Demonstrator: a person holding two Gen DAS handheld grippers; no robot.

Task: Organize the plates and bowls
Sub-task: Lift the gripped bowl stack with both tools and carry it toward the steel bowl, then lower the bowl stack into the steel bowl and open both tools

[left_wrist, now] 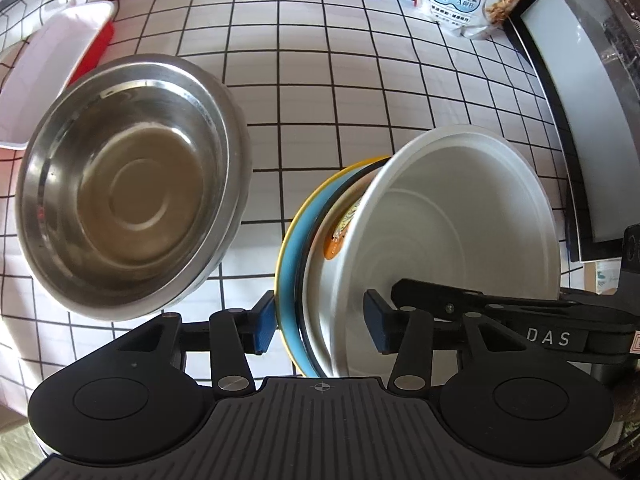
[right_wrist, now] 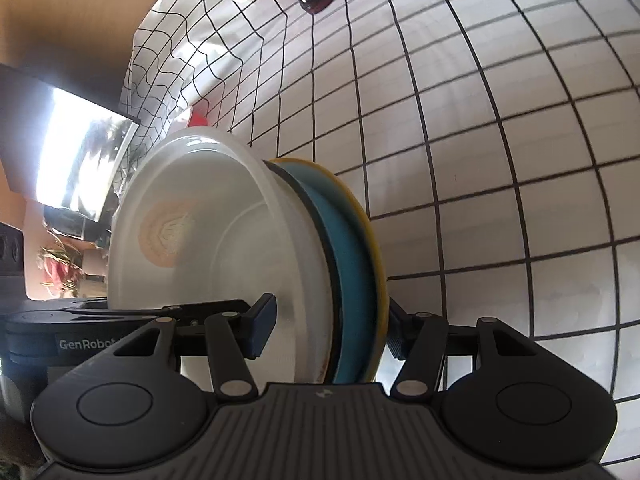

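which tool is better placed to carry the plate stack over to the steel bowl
Right. The right tool has both pads against the plate stack, while the left tool straddles it with a visible gap at one pad. The steel bowl sits beside it.

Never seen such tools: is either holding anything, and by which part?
The right gripper clamps the stack of dishes at its near rim; the left gripper stands open around it.

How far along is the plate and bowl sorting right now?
Done: white bowl, blue plate and yellow plate are nested into one stack. In hand: right gripper clamps that stack on edge; left gripper straddles it, jaws open. Left: set the stack down; the steel bowl sits apart on the grid tablecloth.
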